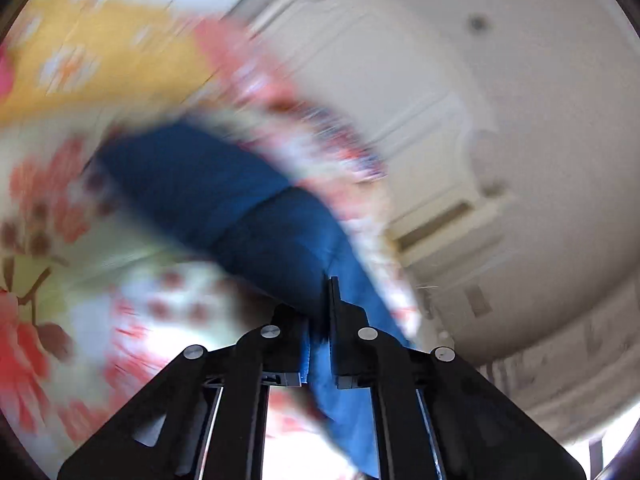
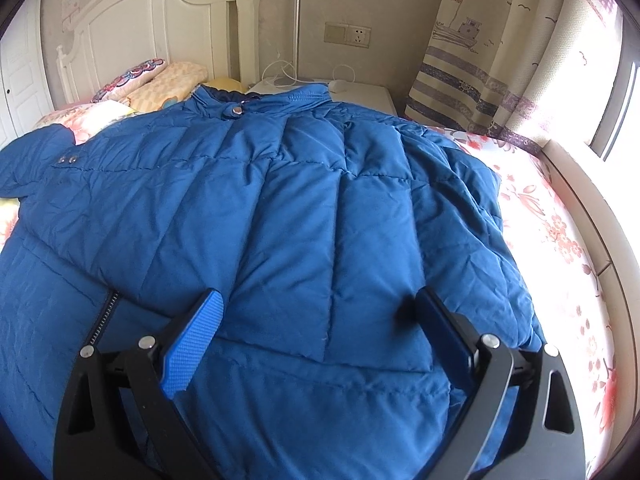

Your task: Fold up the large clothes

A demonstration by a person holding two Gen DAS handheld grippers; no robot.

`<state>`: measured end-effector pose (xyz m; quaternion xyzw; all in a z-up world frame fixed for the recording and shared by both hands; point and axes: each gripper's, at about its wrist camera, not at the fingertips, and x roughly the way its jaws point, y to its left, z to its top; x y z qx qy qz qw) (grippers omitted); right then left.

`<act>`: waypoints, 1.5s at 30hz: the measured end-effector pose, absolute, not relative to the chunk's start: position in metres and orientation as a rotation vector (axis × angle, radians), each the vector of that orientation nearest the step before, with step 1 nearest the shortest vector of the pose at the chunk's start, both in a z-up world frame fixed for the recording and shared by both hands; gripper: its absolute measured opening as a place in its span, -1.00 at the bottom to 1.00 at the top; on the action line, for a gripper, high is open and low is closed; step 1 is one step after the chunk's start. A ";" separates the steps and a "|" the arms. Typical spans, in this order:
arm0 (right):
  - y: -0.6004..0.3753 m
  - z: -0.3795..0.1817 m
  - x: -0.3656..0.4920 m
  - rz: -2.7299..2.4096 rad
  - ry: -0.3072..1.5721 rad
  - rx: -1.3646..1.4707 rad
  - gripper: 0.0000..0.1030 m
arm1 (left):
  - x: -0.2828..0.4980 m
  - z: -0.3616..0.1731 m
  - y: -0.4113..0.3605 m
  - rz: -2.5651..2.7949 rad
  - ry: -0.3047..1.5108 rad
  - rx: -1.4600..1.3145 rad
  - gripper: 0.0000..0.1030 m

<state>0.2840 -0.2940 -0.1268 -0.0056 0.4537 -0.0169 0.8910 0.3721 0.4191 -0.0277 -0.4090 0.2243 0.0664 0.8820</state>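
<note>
The blue puffer jacket (image 2: 280, 208) sprawls across the floral bedsheet (image 2: 552, 232), collar toward twelve o'clock near the pillows (image 2: 160, 80). The right gripper (image 2: 316, 312) hangs wide apart above its hem at six o'clock, while the left gripper (image 1: 320, 320) pinches a blurred jacket fold.

**Camera placement, both wrist views**

From the left wrist we look along the left gripper (image 1: 318, 320), tilted upward toward the ceiling (image 1: 500, 120), close against blurred blue down jacket (image 1: 240, 208) fabric. From the right wrist we look low and near across the jacket (image 2: 280, 200) toward the headboard (image 2: 152, 24). Both views share the jacket and floral bedsheet (image 2: 552, 232).
</note>
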 end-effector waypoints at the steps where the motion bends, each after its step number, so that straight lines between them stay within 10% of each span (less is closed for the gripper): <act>1: -0.294 -0.126 0.284 -0.035 0.939 -0.007 0.86 | 0.369 -0.008 0.394 0.101 0.441 -0.787 -0.93; 8: -0.331 -0.104 0.258 -0.072 0.748 0.214 0.75 | 0.365 0.063 0.143 -0.312 0.441 -0.284 -0.92; 16: -0.406 -0.116 0.240 -0.103 0.662 0.638 0.75 | 0.381 -0.087 -0.096 -0.423 0.847 0.269 -0.84; 19: -0.413 -0.118 0.240 -0.095 0.654 0.676 0.75 | 0.358 -0.104 -0.126 -0.329 0.736 0.530 -0.84; 26: -0.412 -0.120 0.241 -0.081 0.658 0.677 0.75 | 0.305 -0.092 -0.137 -0.131 0.333 1.006 -0.69; 29: -0.414 -0.121 0.240 -0.079 0.656 0.686 0.75 | 0.278 -0.074 -0.119 -0.281 0.277 0.979 -0.24; 32: -0.412 -0.121 0.240 -0.083 0.659 0.667 0.75 | 0.264 -0.047 -0.083 -0.421 0.315 0.774 0.89; 39: -0.393 -0.116 0.247 -0.080 0.691 0.558 0.75 | 0.312 -0.036 0.074 -0.094 0.584 -0.022 0.91; 45: -0.359 -0.108 0.250 -0.062 0.699 0.363 0.75 | 0.350 -0.088 0.118 0.161 0.802 -0.051 0.91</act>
